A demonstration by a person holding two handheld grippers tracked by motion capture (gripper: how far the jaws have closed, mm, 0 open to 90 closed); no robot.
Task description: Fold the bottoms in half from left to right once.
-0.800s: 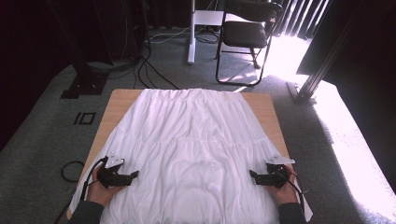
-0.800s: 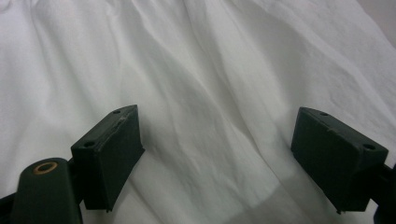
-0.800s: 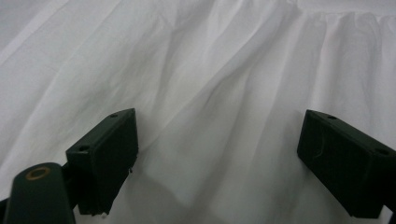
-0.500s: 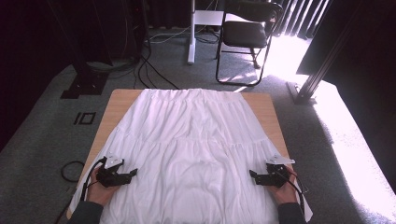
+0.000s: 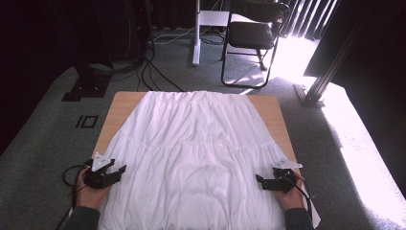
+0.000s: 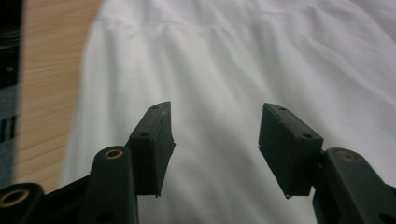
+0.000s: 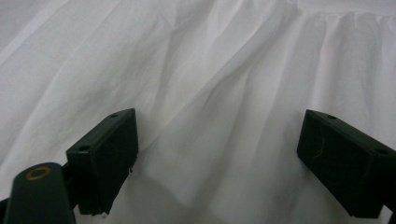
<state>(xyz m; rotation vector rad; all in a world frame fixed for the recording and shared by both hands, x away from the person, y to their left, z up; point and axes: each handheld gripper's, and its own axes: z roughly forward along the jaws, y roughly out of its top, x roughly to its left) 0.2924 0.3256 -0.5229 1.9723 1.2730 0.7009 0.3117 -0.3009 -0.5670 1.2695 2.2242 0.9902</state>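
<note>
Two hand-held grippers sit at the near corners of a white gathered cotton skirt (image 5: 198, 158) spread flat over the pale wooden worktop (image 5: 123, 106), waistband at the far edge and hem hanging towards the person. The left gripper (image 5: 120, 169) hovers over the skirt's left side edge, the right gripper (image 5: 259, 178) over its right side; both point inward, probably placed evenly so each can take one side of the cloth for a fold. In the left gripper view its black fingers (image 6: 152, 140) stand released, wide apart, with cloth and a strip of bare wood beneath. The right gripper view shows its fingers (image 7: 105, 154) likewise spread and empty above creased fabric. From the high view alone comes the skirt's whole outline and a black folding chair (image 5: 251, 36) beyond.
</note>
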